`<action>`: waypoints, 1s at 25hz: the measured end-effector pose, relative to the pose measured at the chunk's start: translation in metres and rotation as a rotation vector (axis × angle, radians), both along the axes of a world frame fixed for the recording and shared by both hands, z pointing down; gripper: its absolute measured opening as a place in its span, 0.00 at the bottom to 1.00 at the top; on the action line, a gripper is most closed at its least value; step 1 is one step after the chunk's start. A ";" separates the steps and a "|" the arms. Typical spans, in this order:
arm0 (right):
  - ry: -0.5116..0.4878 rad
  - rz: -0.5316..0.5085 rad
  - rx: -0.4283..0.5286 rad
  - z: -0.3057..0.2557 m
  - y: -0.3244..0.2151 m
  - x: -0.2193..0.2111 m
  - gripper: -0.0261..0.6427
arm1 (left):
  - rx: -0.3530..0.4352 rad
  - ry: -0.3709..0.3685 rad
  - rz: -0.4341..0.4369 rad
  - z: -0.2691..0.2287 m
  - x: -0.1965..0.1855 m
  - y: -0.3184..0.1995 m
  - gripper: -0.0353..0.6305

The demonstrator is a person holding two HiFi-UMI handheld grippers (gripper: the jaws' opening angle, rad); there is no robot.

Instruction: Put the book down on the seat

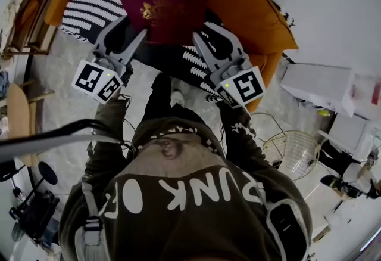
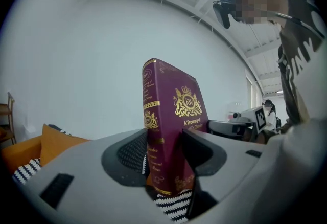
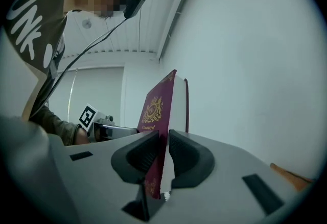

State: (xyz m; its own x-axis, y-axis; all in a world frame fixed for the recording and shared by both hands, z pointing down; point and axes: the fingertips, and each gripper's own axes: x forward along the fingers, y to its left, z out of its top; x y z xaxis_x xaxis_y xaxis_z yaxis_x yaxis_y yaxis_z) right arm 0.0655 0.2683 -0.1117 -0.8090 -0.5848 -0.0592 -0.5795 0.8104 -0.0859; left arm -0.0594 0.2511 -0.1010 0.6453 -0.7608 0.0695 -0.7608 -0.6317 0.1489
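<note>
A thick maroon book (image 1: 164,6) with a gold crest is held upright in the air between my two grippers. It hangs over the armchair seat (image 1: 178,63), which is draped with a black-and-white striped blanket (image 1: 89,9). My left gripper (image 1: 134,25) is shut on the book's spine edge. In the left gripper view the spine of the book (image 2: 171,115) stands between the pads of the left gripper (image 2: 163,154). My right gripper (image 1: 202,32) is shut on the opposite edge. The right gripper view has the right gripper (image 3: 162,149) with its pads clamped on the book's (image 3: 158,110) front cover.
Orange cushions (image 1: 250,15) flank the seat at right and at the back. A wooden chair (image 1: 27,15) stands at far left. A wire basket (image 1: 292,149) and a white box (image 1: 318,87) sit on the floor at right. The person's foot (image 1: 177,98) is just before the seat.
</note>
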 end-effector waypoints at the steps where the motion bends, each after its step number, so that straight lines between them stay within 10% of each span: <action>1: 0.000 0.006 -0.014 0.008 -0.012 -0.002 0.15 | -0.016 0.003 0.003 0.010 -0.002 -0.012 0.35; 25: 0.109 0.066 -0.434 0.356 -0.221 -0.063 0.15 | -0.399 0.017 0.054 0.360 -0.064 -0.216 0.35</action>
